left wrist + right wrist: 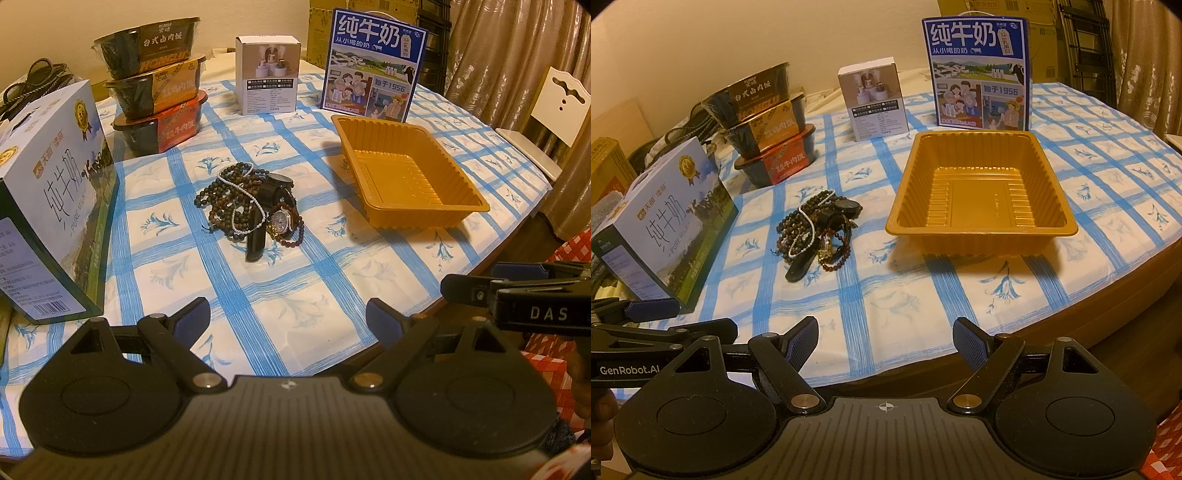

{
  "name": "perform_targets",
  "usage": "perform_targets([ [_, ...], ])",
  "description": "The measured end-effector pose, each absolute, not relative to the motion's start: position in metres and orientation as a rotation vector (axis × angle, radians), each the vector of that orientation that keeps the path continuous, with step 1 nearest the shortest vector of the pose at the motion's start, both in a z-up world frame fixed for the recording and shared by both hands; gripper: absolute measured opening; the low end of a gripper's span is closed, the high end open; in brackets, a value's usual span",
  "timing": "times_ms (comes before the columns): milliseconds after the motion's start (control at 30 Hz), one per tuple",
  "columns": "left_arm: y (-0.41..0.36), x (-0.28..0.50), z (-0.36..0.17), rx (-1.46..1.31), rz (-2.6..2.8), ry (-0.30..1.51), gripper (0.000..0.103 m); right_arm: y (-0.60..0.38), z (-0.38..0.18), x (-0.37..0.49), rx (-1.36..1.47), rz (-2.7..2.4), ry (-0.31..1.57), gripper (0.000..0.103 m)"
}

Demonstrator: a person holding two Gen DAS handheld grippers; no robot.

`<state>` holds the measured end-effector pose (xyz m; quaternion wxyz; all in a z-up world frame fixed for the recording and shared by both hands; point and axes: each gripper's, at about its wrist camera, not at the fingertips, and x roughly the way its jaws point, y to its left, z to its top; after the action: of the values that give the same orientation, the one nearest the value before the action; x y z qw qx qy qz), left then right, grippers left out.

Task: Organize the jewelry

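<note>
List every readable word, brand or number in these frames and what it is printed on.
"纯牛奶", "始于1956": upright blue milk carton.
"纯牛奶", "PURE MILK": lying milk box.
"台式卤肉饭", "HONGLU": top meal bowl.
"牛肉饭": bottom red bowl.
"DAS": right tongs.
"GenRobot.AI": left tongs.
Small white box print, barcodes: too small to read.

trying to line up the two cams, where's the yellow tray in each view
Left wrist: the yellow tray sits right of centre, to the right of the jewelry pile.
Right wrist: the yellow tray sits near the middle, slightly right, again to the right of the jewelry pile.
Shared landmark: the blue milk carton stands upright just behind the tray in both.
</note>
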<state>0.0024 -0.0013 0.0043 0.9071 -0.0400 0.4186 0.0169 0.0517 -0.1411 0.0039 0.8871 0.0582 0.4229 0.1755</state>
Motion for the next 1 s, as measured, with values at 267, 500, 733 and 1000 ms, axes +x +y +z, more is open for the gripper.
perform_targets([
  [267,0.0003,0.0022,0.008,-0.082,0.033,0.864,0.09,-0.141,0.0039,0.0513,0.121,0.365,0.878,0.08],
  [500,0.0003,0.0019,0.0075,-0.083,0.034,0.863,0.09,-0.141,0.0038,0.0509,0.121,0.366,0.878,0.08],
  [733,0.0002,0.0024,0.0086,-0.082,0.034,0.862,0.09,-0.1409,0.0038,0.0506,0.121,0.365,0.878,0.08],
  [1000,0.0003,0.0018,0.0078,-0.083,0.033,0.862,0.09,-0.1402,0.0058,0.052,0.121,0.366,0.877,0.08],
])
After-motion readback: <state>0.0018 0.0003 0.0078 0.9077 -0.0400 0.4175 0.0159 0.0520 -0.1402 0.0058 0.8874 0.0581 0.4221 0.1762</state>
